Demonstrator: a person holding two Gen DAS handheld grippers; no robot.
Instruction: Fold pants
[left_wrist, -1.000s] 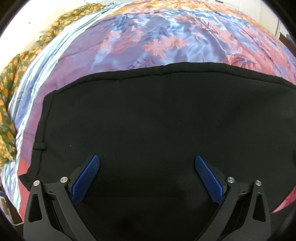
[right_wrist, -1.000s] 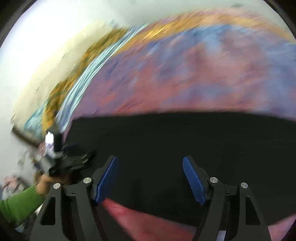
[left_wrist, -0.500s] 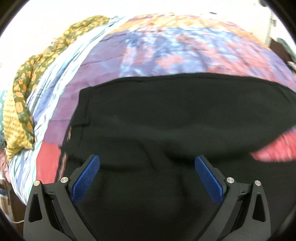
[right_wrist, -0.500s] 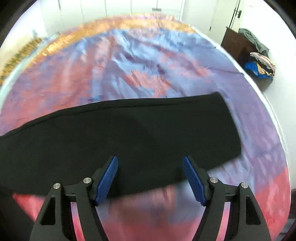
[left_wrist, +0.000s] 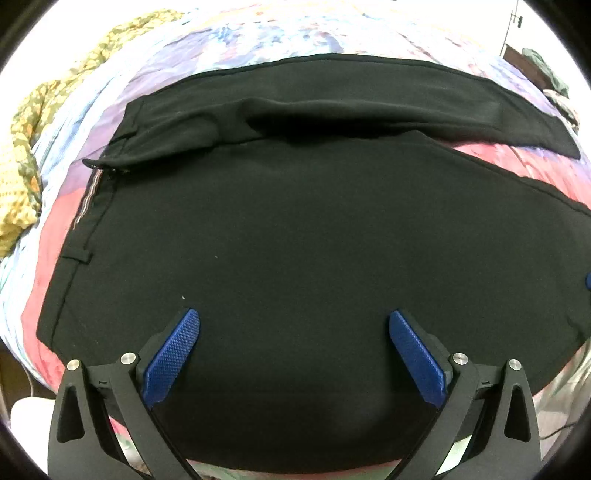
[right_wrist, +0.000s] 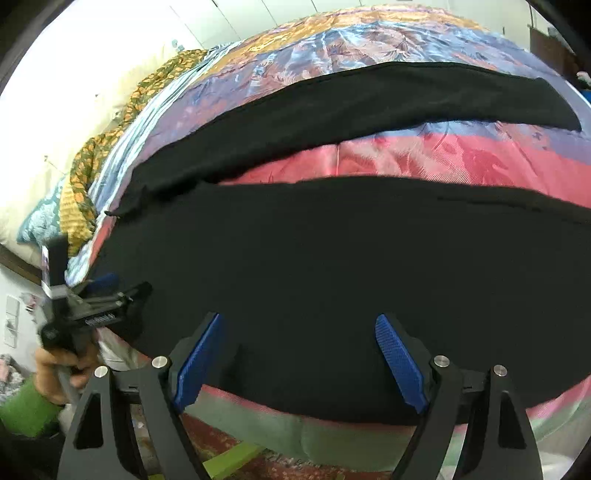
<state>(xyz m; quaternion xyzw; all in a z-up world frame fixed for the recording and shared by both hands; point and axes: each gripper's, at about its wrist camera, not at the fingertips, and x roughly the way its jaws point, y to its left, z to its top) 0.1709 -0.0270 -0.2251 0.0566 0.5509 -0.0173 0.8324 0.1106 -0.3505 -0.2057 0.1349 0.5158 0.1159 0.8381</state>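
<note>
- Black pants (left_wrist: 314, 229) lie spread flat on the bed, on a multicoloured bedspread (right_wrist: 424, 155); waistband at left, legs run to the right.
- The two legs are splayed, with a pink strip of bedspread showing between them.
- Far leg (right_wrist: 369, 103) is partly rumpled near the crotch; near leg (right_wrist: 332, 258) is flat.
- Left hand-held gripper (left_wrist: 295, 347): fingers wide apart, nothing held, over the seat area near the waistband.
- Right hand-held gripper (right_wrist: 297, 350): fingers wide apart, nothing held, over the near edge of the near leg.
- Yellow-green patterned cloth (left_wrist: 22, 173) is bunched at the bed's left edge.
</note>
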